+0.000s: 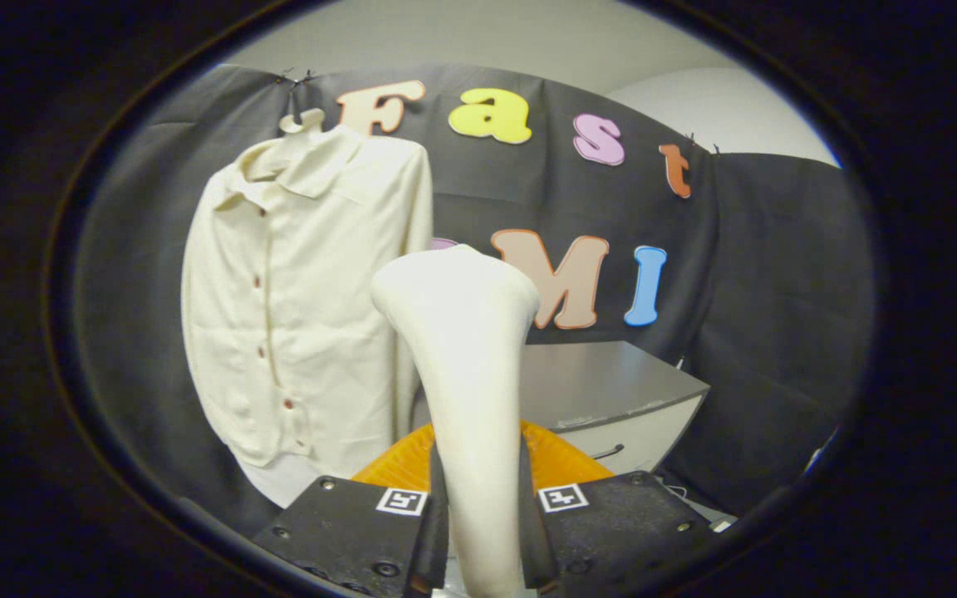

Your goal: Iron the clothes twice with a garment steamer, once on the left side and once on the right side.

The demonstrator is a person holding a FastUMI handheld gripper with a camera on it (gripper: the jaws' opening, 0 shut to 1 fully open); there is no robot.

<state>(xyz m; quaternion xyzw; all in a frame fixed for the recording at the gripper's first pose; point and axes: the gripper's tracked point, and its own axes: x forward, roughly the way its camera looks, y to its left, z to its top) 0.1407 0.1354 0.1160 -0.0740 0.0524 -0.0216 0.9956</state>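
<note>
Between the two fingers (pixel 437 531) of the gripper (pixel 483 531) stands the steamer (pixel 466 349), a pale handle that rises upright from the jaws and widens into a flat head at the top. Both fingers press against the handle, one on each side, so the gripper is clenched around it. Each finger carries a small square marker on its upper face, just beside the handle.

The shirt (pixel 304 299) hangs on the black cloth wall (pixel 777 316), beyond the fingers and off to the left of the steamer's head. It is cream, long-sleeved, with a folded collar and a row of dark buttons down its front — the placket runs a little left of the garment's middle as seen here. A pale hanger hook (pixel 302 121) shows above the collar, caught on the cloth's upper edge. The near sleeve hangs straight down along the shirt's right side, and the steamer's handle overlaps the lower part of that sleeve in the view; whether the head touches the fabric cannot be told, though it looks to be apart from it, nearer the camera.

Behind the steamer, to the right, sits a grey cabinet (pixel 620 399) with a flat top and a drawer front bearing a dark handle. Just beyond the fingers, low down on either side of the steamer's handle, an orange ribbed thing (pixel 557 461) shows — what it is cannot be made out.
</note>
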